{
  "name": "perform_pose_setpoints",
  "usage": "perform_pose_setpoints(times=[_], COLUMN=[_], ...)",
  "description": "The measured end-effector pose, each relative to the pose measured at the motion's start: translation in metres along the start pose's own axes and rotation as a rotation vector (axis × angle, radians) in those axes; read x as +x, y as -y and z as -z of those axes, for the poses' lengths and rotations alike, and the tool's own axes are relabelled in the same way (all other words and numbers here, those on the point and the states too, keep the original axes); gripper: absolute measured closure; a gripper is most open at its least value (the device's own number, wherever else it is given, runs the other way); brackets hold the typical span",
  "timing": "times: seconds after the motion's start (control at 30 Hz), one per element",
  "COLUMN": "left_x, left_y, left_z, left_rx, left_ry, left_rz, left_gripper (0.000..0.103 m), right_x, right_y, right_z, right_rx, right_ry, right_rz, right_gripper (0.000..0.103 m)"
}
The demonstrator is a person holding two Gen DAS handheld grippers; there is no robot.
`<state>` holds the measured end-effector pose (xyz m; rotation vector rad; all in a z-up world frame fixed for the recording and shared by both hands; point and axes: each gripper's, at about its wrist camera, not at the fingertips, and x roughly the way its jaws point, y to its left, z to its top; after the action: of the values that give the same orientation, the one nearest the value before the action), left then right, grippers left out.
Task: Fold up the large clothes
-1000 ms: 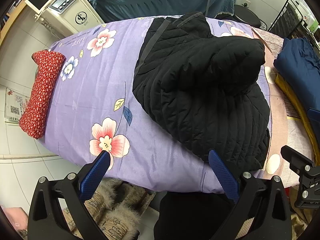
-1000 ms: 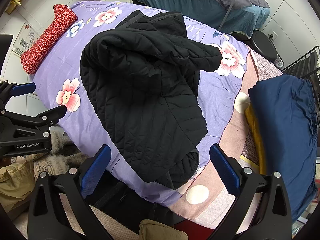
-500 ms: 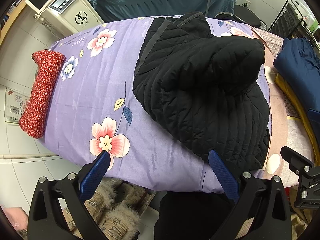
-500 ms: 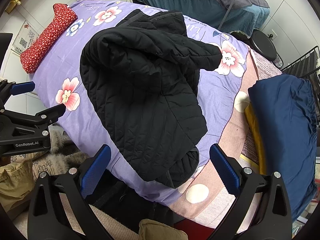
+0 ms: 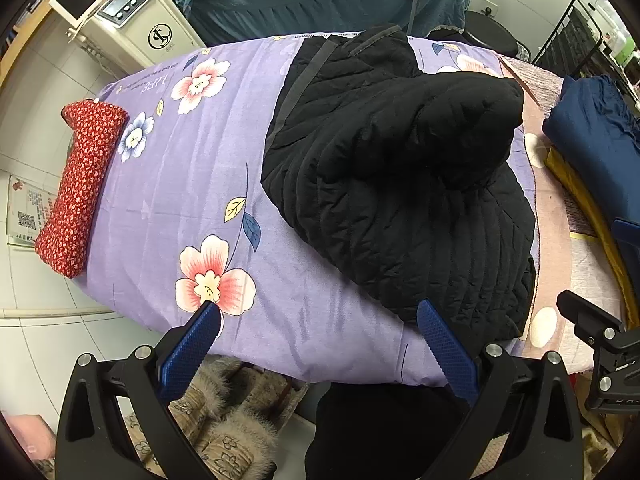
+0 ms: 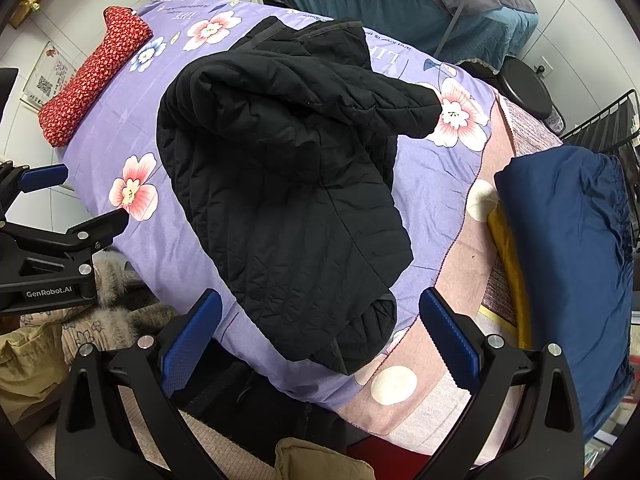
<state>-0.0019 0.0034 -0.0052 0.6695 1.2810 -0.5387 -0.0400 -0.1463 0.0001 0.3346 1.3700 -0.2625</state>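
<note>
Two grippers hang over the near edge of the bed, both spread wide and grasping nothing: the left gripper (image 5: 318, 320) has its blue pads over the purple floral bedsheet (image 5: 192, 184), and the right gripper (image 6: 320, 312) frames the lowest fold of the black quilted jacket (image 6: 280, 184), without touching it. Below the pads, a pair of fur-trimmed slippers (image 5: 216, 432) shows on the floor, partly hidden by the left gripper's frame. The jacket lies bunched in the middle of the sheet, folded over itself so its sleeves and front cannot be sorted out; one end droops toward the bed's near edge. To its right a navy folded cloth (image 6: 572, 260) rests on a yellow layer, cut off by the picture's rim. Farther left a red patterned pillow (image 5: 80, 184) lies at the sheet's edge. Beyond stand a white machine (image 5: 132, 12) and a second bed (image 6: 420, 4), both cropped.
</note>
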Motion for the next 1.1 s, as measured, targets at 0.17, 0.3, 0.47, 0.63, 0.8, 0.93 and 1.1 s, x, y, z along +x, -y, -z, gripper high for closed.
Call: perform_pose_setpoints(times=[0.17, 0.3, 0.47, 0.63, 0.8, 0.93, 1.1], left_x=[0.0, 0.0002, 0.0001, 0.0002, 0.0003, 0.0004, 0.0004], left_y=[0.0003, 0.0, 0.0001, 0.0003, 0.0005, 0.0003, 0.0005], left_z=[0.0001, -0.0001, 0.0, 0.0, -0.0007, -0.001, -0.0009], left_rx=[0.0, -0.001, -0.001, -0.002, -0.002, -0.002, -0.012], left_ry=[-0.001, 0.0, 0.0, 0.0, 0.0, 0.001, 0.017], left_rz=[-0.002, -0.001, -0.001, 0.0, -0.001, 0.0, 0.02], left_gripper=[0.006, 0.006, 0.006, 0.006, 0.006, 0.006, 0.006], right_x=[0.0008, 0.0012, 0.0011, 0.0015, 0.0017, 0.0021, 0.0027], right_y=[0.0012, 0.0012, 0.001, 0.001, 0.0014, 0.0012, 0.0008], right_z=[0.0007, 0.0011, 0.0011, 0.0016, 0.0025, 0.0018, 0.0021], right_rx=[0.005, 0.008, 0.008, 0.007, 0.006, 0.008, 0.007], right_ry=[-0.002, -0.005, -0.005, -0.005, 0.002, -0.001, -0.003], right_rz=[0.001, 0.002, 0.003, 0.009, 0.022, 0.025, 0.026], right_gripper=[0.006, 0.006, 0.006, 0.006, 0.006, 0.006, 0.006])
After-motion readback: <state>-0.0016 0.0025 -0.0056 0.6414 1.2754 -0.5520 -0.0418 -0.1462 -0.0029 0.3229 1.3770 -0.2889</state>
